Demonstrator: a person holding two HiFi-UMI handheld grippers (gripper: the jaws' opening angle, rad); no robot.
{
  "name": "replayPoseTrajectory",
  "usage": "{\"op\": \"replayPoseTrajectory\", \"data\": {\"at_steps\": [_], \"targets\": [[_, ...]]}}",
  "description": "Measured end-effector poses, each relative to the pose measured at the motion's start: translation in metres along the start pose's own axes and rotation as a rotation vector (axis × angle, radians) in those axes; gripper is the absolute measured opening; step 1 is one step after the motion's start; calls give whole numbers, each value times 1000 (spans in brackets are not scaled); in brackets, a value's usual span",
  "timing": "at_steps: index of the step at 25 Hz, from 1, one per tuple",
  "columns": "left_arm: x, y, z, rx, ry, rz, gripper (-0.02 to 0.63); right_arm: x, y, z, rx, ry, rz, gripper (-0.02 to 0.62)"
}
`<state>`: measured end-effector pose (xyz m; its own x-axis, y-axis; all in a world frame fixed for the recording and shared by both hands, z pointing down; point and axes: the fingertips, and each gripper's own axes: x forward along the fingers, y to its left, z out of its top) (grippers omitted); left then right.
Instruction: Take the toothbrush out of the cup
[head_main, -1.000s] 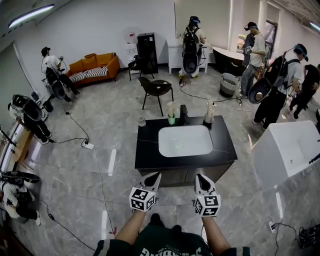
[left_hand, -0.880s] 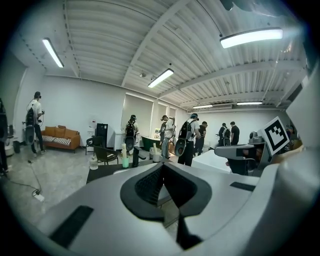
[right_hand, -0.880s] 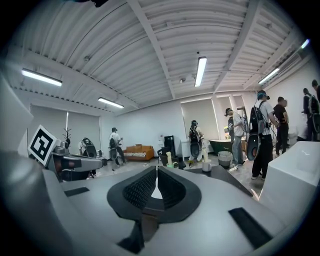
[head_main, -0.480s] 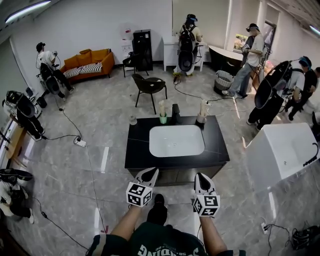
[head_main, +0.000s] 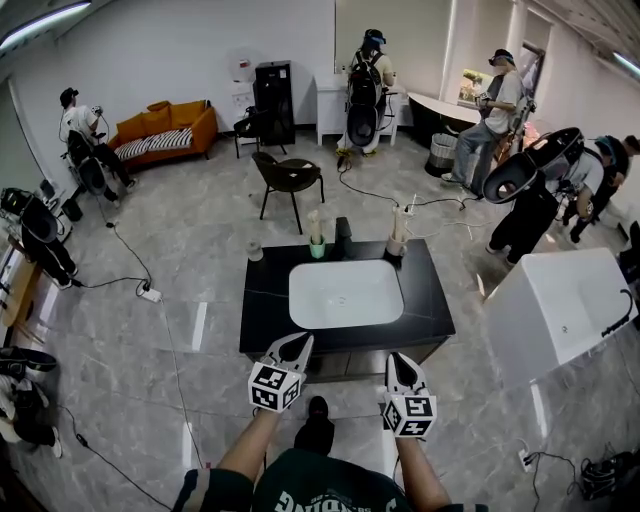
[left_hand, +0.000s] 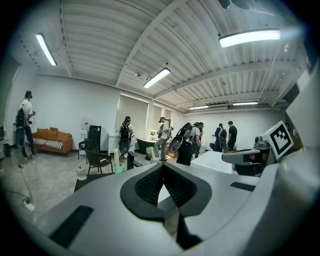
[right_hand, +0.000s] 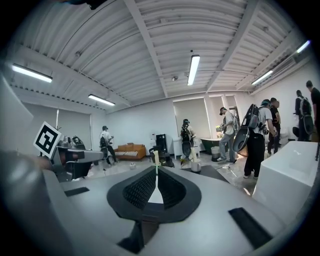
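A green cup (head_main: 316, 250) with a pale toothbrush (head_main: 314, 228) upright in it stands at the far edge of the black counter (head_main: 265, 318), left of the black tap (head_main: 343, 238). My left gripper (head_main: 299, 341) and right gripper (head_main: 394, 358) hover side by side at the counter's near edge, both shut and holding nothing. In the left gripper view the green cup (left_hand: 118, 169) is small and far off to the left of the shut left gripper (left_hand: 162, 166). In the right gripper view the toothbrush (right_hand: 155, 157) rises just above the right gripper (right_hand: 156, 170).
A white sink basin (head_main: 346, 294) fills the counter's middle. A second cup (head_main: 395, 247) with tall items stands right of the tap, and a clear jar (head_main: 254, 252) at the far left corner. A white bathtub (head_main: 565, 312) stands at the right, a chair (head_main: 287, 178) beyond, with several people and floor cables around.
The counter has drawn closer under the grippers and shifted left in the head view. Both grippers have moved forward to its near edge, still shut.
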<state>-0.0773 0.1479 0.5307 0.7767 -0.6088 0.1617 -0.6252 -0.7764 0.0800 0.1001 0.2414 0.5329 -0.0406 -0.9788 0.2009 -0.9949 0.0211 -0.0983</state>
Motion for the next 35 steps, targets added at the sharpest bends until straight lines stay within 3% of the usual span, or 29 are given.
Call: {"op": "replayPoseTrajectory", "data": {"at_steps": [25,35], "targets": [[167,157,7,-55,51,25,11,234,-32,28,-20,90,59,42],[218,194,17,-69,72,84,11,310,-51,39,-25,117,128,41]]}}
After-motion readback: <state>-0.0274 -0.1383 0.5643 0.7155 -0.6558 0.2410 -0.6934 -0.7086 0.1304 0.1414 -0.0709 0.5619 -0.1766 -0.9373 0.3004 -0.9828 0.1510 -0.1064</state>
